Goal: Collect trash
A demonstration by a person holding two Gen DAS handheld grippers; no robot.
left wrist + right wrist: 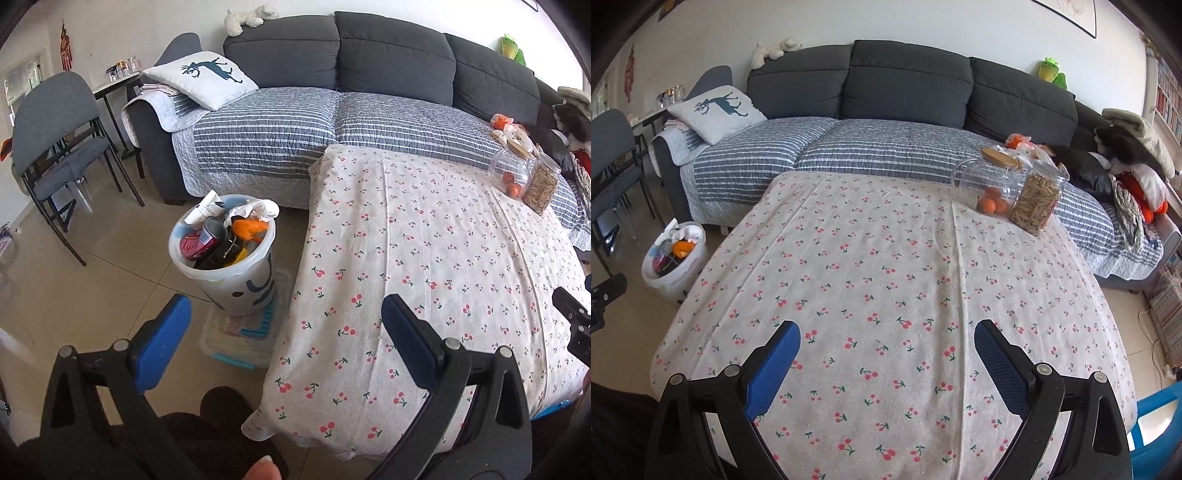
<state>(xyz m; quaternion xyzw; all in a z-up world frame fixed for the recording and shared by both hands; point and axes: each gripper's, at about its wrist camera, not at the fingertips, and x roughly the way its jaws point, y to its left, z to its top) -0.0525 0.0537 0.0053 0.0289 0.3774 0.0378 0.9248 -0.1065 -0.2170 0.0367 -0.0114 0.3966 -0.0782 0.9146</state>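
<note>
Two grippers, both spread wide with nothing between their blue pads.

The left gripper [286,321] hangs at the bottom of its frame, over the floor and the edge of a table under a cherry-print cloth [424,258]; the right gripper [886,343] sits low over the same cloth. A white bin [225,258] stuffed with trash stands on the floor left of centre, just beside the table. Two clear jars [1008,192] rest at the cloth's upper right, with a grey sofa [908,81] behind.
</note>
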